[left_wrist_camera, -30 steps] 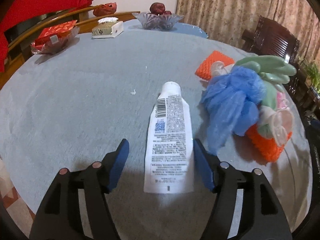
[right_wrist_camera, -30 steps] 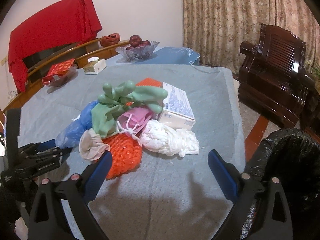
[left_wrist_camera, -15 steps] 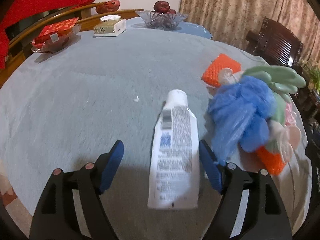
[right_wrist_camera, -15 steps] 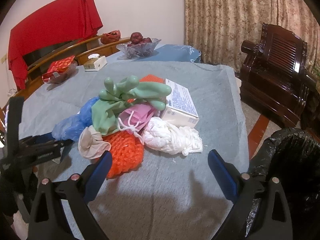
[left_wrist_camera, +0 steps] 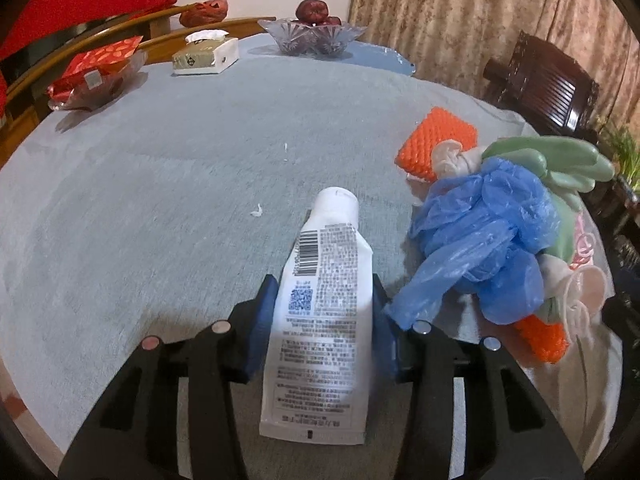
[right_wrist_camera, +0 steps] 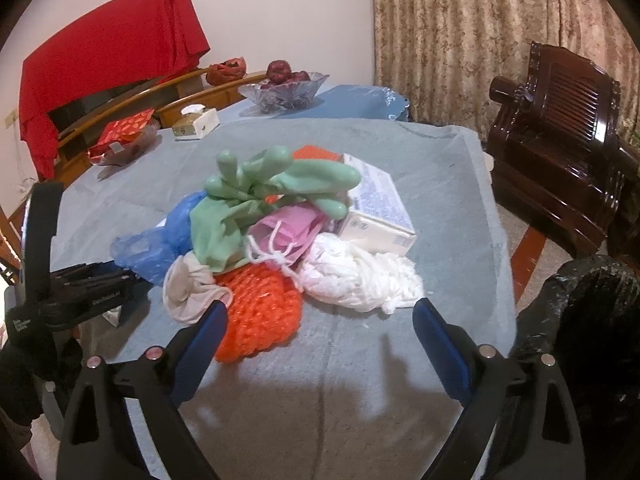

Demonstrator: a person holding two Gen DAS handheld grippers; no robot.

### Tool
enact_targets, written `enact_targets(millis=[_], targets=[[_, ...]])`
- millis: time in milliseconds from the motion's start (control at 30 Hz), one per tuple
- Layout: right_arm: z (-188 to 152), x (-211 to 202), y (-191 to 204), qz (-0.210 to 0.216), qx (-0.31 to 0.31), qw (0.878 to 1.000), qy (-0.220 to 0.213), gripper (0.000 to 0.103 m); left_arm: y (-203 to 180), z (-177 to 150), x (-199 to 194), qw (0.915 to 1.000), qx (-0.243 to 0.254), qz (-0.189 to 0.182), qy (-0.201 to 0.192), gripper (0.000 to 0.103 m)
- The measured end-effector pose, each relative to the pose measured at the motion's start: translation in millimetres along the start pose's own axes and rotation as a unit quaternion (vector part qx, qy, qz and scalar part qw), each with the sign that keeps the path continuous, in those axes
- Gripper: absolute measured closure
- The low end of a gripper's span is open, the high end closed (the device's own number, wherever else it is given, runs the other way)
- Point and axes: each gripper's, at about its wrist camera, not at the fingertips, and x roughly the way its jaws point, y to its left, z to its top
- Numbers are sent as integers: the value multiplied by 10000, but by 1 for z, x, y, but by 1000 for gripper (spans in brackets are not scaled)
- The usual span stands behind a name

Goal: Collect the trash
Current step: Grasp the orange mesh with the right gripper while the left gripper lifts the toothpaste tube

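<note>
Near the surface's front edge, the left hand-held gripper has just been closing, its pads now pinching the white tube. Next, I judge, comes lifting it toward the black trash bag. Right hand-held gripper hovers spread, empty.

Two near wrist views, shared table

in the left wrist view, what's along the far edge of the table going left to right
red packet dish → tissue box → glass fruit bowl
</note>
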Motion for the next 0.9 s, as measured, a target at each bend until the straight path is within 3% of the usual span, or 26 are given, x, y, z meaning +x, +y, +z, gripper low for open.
enact_targets(millis=[200, 433, 467, 500, 533, 567, 667, 900], targets=[[0, 9, 8, 99, -62, 9999, 95, 15, 9, -18, -25, 9997, -74, 188, -127, 60], [-2, 33, 10, 289, 118, 9988, 390, 29, 11, -22, -41, 9992, 23, 275, -277, 61], [-1, 35, 11, 356, 126, 9984, 412, 34, 11, -20, -42, 9992, 12, 252, -296, 63], [-1, 36, 11, 415, 130, 9981, 429, 38, 10, -19, -43, 9993, 5, 213, -310, 71], [0, 37, 12, 560, 136, 9973, 450, 52, 8, -18, -42, 9996, 21, 131, -252, 101], [1, 37, 13, 785, 132, 9957, 485, 67, 8, -19, -41, 9997, -11, 94, -204, 100], [4, 32, 17, 951, -9, 9943, 491, 76, 5, -22, -38, 9999, -7, 63, -137, 101], [9, 16, 17, 1051, -27, 9937, 398, 80, 11, -25, -32, 10000, -58, 15, -77, 101]])
